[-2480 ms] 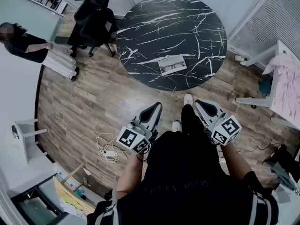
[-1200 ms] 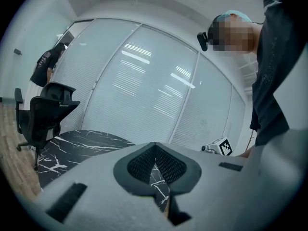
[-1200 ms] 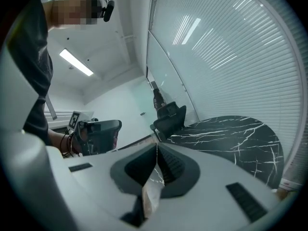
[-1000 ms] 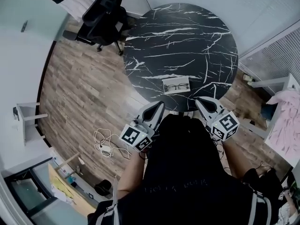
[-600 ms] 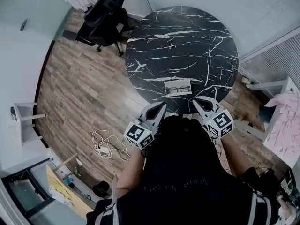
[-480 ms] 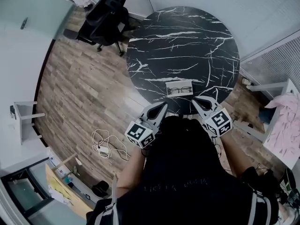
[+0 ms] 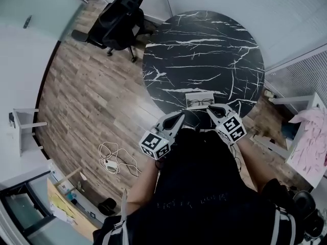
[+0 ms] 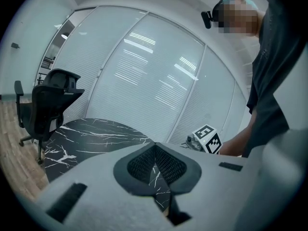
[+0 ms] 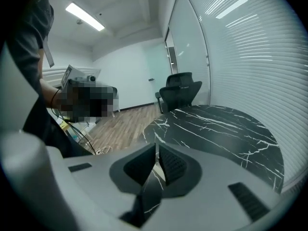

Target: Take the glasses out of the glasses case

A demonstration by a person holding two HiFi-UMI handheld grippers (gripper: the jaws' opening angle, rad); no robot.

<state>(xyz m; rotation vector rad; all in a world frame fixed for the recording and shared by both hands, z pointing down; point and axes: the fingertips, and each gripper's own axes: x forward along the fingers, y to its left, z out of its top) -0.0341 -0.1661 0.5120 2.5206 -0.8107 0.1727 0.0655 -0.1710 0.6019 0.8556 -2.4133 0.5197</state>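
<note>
An open white glasses case (image 7: 200, 101) lies flat near the front edge of the round black marble table (image 7: 204, 45), with dark-framed glasses inside it. My left gripper (image 7: 180, 117) hangs just short of the table's rim, left of the case, its jaws shut and empty. My right gripper (image 7: 209, 108) is at the case's near right corner, also shut on nothing. The case does not show in either gripper view. In the left gripper view the closed pads (image 8: 166, 165) point over the table (image 8: 96, 134). In the right gripper view the pads (image 9: 173, 165) meet above the table (image 9: 226, 129).
A black office chair (image 7: 120, 14) stands at the table's far left. A coil of cables (image 7: 115, 157) lies on the wooden floor. A small white stand (image 7: 23, 124) is at the left, and a white table with pink cloth (image 7: 309, 137) at the right. Glass walls with blinds enclose the room.
The table and case have come closer as the person stepped up to them. Both grippers have risen to the table's near edge. Another person at the far left has left the view.
</note>
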